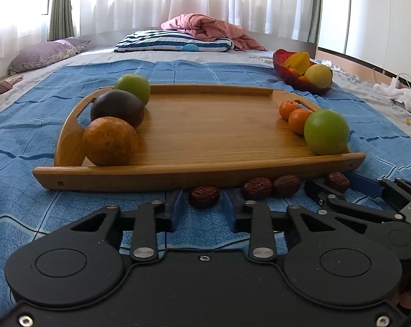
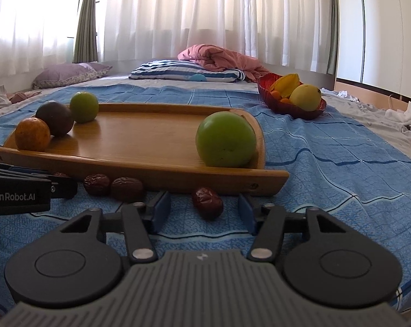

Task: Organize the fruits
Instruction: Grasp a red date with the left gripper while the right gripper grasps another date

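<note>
A wooden tray lies on the blue bedspread. On its left stand an orange, a dark brown fruit and a green fruit. On its right stand two small tangerines and a green fruit. Several red dates lie in front of the tray. My left gripper is open around one date. My right gripper is open around another date; a pair of dates lies to its left.
A red bowl with yellow and orange fruit sits on the bed at the far right. A striped pillow, a pink blanket and a purple pillow lie at the far end. White clothes lie at the right edge.
</note>
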{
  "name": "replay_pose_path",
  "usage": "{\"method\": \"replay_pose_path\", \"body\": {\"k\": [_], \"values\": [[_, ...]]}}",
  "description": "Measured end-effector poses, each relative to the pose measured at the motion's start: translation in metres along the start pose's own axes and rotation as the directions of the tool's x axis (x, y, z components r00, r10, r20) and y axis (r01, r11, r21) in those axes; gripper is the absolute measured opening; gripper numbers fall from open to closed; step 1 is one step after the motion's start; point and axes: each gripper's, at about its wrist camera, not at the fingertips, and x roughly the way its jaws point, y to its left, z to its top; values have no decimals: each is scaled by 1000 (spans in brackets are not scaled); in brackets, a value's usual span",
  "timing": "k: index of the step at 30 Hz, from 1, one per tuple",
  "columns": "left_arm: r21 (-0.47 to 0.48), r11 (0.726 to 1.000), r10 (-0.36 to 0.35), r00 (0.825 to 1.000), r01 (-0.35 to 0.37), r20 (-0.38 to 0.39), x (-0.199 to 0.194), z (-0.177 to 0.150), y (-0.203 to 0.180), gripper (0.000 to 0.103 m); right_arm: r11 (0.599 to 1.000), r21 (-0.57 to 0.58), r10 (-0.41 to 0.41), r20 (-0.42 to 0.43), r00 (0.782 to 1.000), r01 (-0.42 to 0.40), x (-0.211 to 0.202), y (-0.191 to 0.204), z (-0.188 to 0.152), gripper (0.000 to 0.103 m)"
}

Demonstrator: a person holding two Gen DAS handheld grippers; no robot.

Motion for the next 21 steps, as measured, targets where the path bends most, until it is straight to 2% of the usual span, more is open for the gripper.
{"method": "replay_pose_path", "body": {"k": [2, 8, 15, 21], "values": [[5, 1000, 0, 1000, 0, -2, 0, 0, -1, 25, 1000, -3, 1, -1, 1000, -1, 0, 1, 0, 56], [19, 1000, 4, 1000, -4, -4, 0, 1, -3, 24, 1000, -8, 8, -2, 1000, -8, 0, 3, 2, 51], [21, 1000, 7, 1000, -6, -4, 0, 1, -3, 23, 999, -10, 34, -5, 999, -34, 1, 10, 4, 35], [30, 1000, 10, 1000, -10, -4, 1, 1, -4, 23, 999, -6, 40, -5, 999, -40, 0, 12, 4, 30]]}}
